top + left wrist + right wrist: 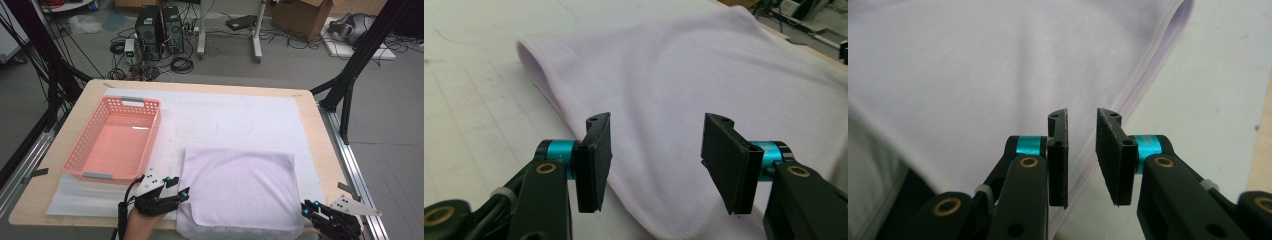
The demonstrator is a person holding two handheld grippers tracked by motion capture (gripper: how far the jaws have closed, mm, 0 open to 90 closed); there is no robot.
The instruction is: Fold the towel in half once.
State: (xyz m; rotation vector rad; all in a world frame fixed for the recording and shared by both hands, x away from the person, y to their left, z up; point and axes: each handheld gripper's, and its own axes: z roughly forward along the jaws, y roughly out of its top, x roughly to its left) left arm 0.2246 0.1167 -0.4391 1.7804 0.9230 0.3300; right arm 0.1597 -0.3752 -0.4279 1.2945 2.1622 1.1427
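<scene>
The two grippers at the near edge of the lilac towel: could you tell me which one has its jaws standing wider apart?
The left gripper, at the towel's near left corner; the right gripper shows a narrow gap.

Towel (240, 187) near edge cut off; right gripper (309, 209) partly.

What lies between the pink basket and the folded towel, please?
Bare white mat lies between the pink basket and the folded towel, as the high view shows.

Gripper (1082, 160) over folded towel's (973, 75) edge
</scene>
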